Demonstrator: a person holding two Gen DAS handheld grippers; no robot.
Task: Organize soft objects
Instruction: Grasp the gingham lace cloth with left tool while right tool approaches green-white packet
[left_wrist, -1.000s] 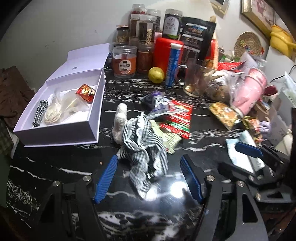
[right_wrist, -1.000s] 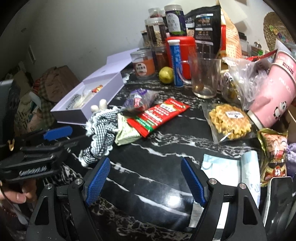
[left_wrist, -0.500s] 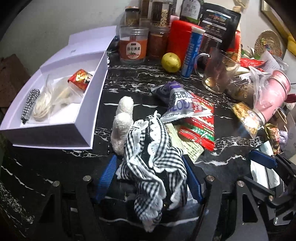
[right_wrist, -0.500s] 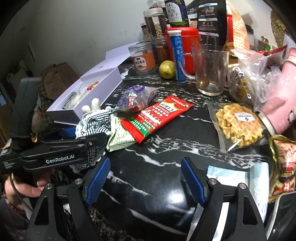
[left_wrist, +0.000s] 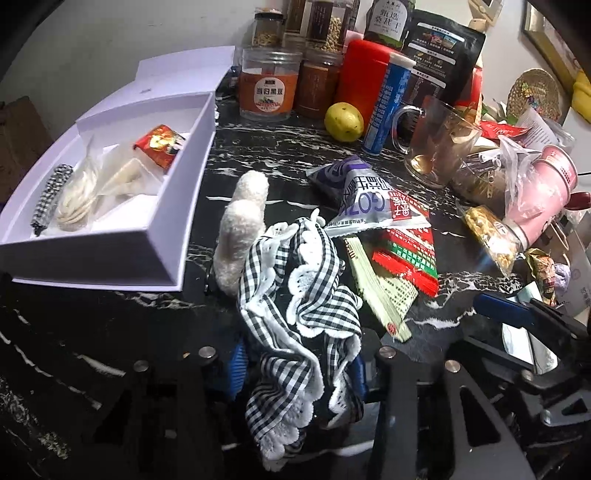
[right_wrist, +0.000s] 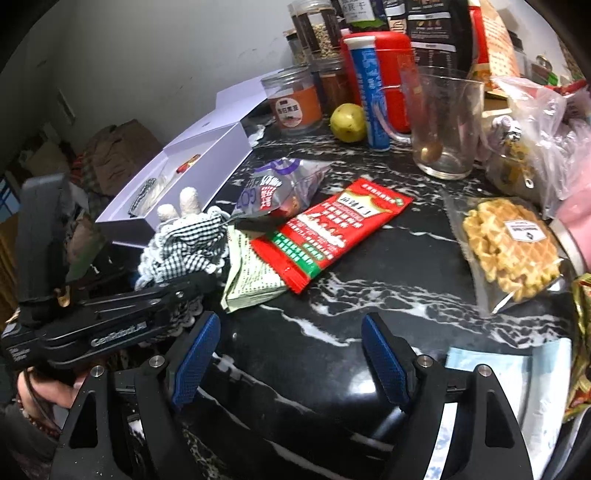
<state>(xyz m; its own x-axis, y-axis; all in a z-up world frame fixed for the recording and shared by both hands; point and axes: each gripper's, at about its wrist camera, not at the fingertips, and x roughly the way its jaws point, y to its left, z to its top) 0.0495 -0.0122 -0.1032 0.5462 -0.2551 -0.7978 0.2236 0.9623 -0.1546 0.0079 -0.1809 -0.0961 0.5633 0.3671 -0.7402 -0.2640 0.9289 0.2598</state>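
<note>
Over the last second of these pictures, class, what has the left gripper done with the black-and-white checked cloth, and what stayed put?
The left gripper moved forward from open on either side of the black-and-white checked cloth with white lace trim and closed on it. The right gripper stayed open above the black marble counter; the white open box and red snack packet kept their places.

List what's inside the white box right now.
The white box holds a gingham roll, clear bags of pale items and a red packet. Its near wall hides part of the floor; anything under the bags is covered.
</note>
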